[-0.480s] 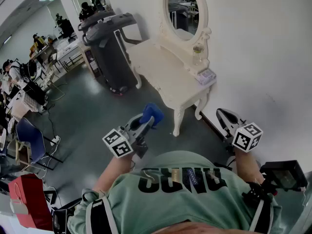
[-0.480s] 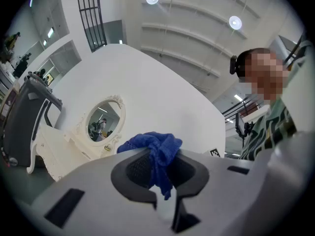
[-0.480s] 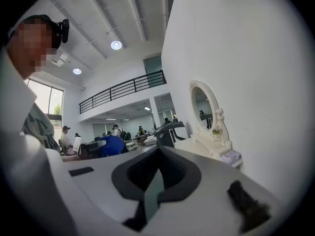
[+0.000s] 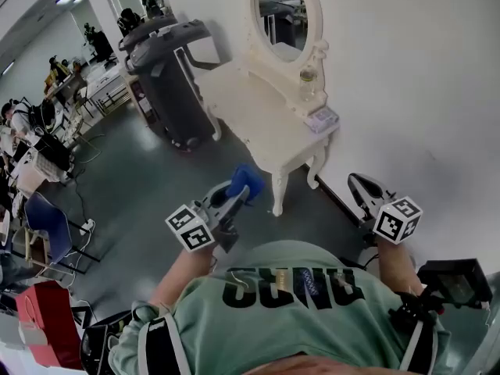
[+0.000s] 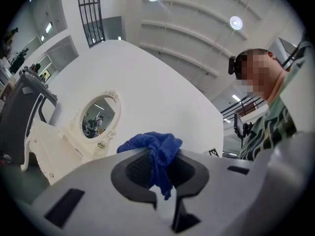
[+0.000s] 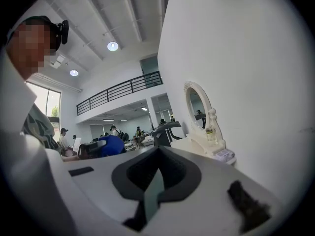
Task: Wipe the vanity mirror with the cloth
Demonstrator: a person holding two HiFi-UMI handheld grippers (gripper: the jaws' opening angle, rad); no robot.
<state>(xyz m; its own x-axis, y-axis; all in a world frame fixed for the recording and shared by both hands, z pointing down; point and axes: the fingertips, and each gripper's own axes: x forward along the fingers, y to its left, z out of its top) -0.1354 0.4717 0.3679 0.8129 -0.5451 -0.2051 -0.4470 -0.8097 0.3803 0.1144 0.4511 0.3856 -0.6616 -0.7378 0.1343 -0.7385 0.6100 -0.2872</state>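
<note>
The person is standing on the grey floor (image 4: 148, 186), facing a white vanity well ahead against the white wall (image 4: 406, 69). The left hand-held gripper (image 4: 237, 192) is clamping a blue cloth (image 4: 245, 180) between its jaws, with the bunched fabric spilling over their tips (image 5: 156, 154). It is being held in the air, near the person and well apart from the vanity. The right hand-held gripper (image 4: 361, 187) is hanging near the wall on the right, its jaws resting together with nothing between them (image 6: 153, 181). The oval vanity mirror (image 4: 283, 10) is standing upright at the far side of the tabletop (image 4: 250, 108). A small bottle (image 4: 308, 75) is sitting just below the mirror's right edge. A dark grey machine (image 4: 168, 76) is standing just left of the vanity.
</note>
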